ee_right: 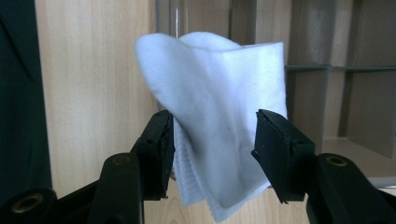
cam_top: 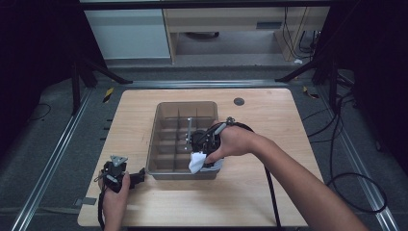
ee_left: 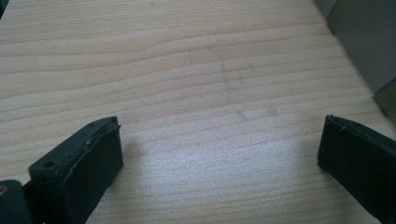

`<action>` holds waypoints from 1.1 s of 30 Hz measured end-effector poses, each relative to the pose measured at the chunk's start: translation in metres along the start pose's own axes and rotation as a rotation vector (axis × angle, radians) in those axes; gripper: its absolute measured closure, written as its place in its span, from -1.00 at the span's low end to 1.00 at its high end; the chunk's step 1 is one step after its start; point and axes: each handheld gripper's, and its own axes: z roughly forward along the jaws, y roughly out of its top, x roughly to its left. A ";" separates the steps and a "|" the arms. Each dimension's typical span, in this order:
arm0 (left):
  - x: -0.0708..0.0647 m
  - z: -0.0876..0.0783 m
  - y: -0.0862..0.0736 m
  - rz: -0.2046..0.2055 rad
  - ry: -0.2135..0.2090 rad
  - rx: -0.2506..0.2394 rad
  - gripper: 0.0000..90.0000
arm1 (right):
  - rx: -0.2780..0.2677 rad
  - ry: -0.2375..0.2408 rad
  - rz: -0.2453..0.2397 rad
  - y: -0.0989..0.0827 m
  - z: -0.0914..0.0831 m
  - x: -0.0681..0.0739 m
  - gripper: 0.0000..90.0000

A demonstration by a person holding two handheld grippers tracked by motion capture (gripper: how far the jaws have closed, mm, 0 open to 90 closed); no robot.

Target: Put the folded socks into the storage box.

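Leftward, my left gripper (cam_top: 140,175) rests wide open and empty on the pale wooden table (cam_top: 269,192), probably waiting, while my right gripper (ee_right: 212,140) clamps one folded white cloth (ee_right: 219,116) over the near-right corner of the single grey divided plastic bin (cam_top: 159,139), seemingly mid-transfer.

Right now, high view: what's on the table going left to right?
left gripper → grey divided bin → white cloth held by the right gripper at the bin's near right corner → small dark round spot on the table toward the far edge.
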 end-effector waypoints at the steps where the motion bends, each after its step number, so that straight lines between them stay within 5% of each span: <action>1: 0.000 0.000 0.000 0.000 0.000 0.000 -1.00 | -0.005 0.002 0.001 -0.001 -0.002 0.000 0.09; 13: -0.001 0.000 0.000 0.000 0.000 -0.001 -1.00 | -0.064 -0.030 0.008 0.002 -0.020 -0.008 0.54; 33: -0.001 0.000 0.000 0.001 -0.002 -0.001 -1.00 | -0.005 -0.028 -0.004 0.002 0.014 -0.014 0.87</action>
